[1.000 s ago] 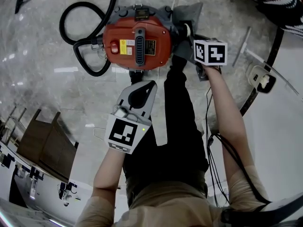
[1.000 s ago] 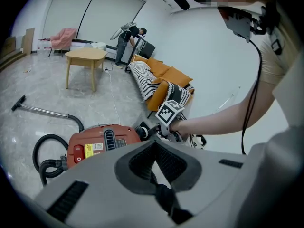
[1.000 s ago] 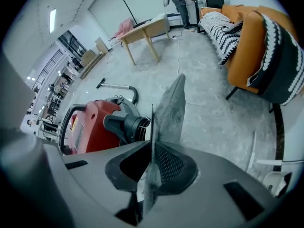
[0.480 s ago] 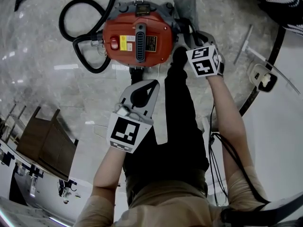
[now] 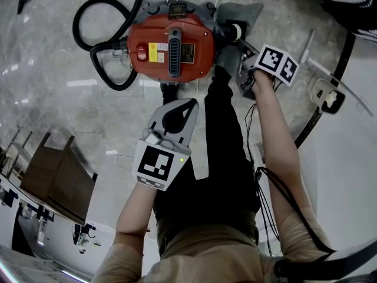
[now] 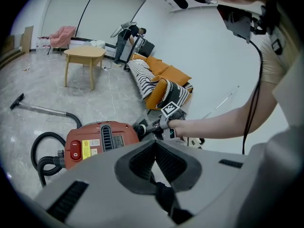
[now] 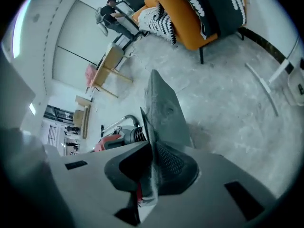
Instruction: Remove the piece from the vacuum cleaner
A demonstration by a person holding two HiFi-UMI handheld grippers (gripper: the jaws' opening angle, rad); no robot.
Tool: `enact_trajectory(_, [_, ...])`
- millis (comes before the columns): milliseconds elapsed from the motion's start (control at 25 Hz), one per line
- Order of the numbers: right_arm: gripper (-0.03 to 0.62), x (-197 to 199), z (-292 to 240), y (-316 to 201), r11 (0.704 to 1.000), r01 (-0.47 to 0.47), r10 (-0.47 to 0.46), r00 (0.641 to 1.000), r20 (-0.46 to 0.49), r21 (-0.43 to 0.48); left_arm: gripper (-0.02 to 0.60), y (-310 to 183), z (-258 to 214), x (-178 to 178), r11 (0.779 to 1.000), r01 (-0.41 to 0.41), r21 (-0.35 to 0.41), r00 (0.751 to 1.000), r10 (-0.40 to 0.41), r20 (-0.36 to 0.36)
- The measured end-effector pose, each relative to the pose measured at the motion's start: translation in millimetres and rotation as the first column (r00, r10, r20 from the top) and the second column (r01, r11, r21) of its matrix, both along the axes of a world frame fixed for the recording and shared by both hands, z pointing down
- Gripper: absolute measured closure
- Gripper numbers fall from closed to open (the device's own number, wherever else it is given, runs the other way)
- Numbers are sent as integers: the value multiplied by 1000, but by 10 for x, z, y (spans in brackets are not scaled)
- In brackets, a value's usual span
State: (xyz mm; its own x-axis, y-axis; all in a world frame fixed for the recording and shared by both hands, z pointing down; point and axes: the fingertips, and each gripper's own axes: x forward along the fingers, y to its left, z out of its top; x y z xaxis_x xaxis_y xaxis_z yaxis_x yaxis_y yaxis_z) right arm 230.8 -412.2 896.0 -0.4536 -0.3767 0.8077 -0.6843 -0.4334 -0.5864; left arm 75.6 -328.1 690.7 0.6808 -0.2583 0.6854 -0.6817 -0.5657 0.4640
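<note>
Head view: red vacuum cleaner (image 5: pixel 171 46) sits on grey stone floor (image 5: pixel 65 117), black hose (image 5: pixel 94 37) looped at its left. R gripper (image 5: pixel 238 43) reaches to the vac's right side w/ marker cube tilted, jaws clamped on a flat grey piece (image 5: pixel 240 12). Piece lies just beside the vac body, by a small white round port (image 5: pixel 237 30); can't tell if it touches the vac or is free of it. L gripper (image 5: pixel 187 106) hangs lower in frame over the person's black trousers (image 5: pixel 224 152), apart from the vac, tips toward it. L gripper view: jaws together, pads meeting, nothing between. Vac shows beyond them w/ R gripper at its right end; wooden table (image 6: pixel 85 56) & orange sofa (image 6: pixel 168 77) w/ striped throw further back. R gripper view: jaws narrow, pinched on the thin edge of the grey piece, which stands up from the pads & widens away from them. Behind it to the left are the vac's red body & a black ribbed part.
</note>
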Motion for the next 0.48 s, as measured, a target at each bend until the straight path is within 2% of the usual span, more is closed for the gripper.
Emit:
enact_trajectory(120, [554, 6, 3, -2, 999, -29, 30, 998, 50, -12, 578, -19, -6, -13, 1000, 1, 3, 1000, -1, 4])
enact_trajectory(160, [554, 18, 1, -5, 1000, 14, -13, 1000, 28, -1, 578, -28, -14, -15, 1000, 2, 4, 1000, -2, 5])
enact_trajectory(200, [554, 32, -1, -7, 994, 105, -104, 994, -33, 18, 578, -33, -19, -15, 1000, 2, 5, 1000, -2, 5])
enact_trajectory(240, [556, 40, -2, -7, 970, 240, -234, 964, -129, 33, 578, -34, -19, -16, 1000, 1, 6, 1000, -1, 5])
enact_trajectory(320, [563, 29, -1, -2, 866, 499, -466, 823, -324, 22, 578, -25, -4, -25, 1000, -1, 4, 1000, 1, 8])
enact_trajectory(360, [563, 18, 2, -2, 829, 559, -516, 774, -368, 14, 578, -19, 7, -32, 1000, -2, 3, 1000, 2, 10])
enact_trajectory(480, [563, 7, 7, -2, 818, 574, -525, 764, -375, 25, 578, -6, 27, -33, 1000, -5, -3, 1000, 5, 11])
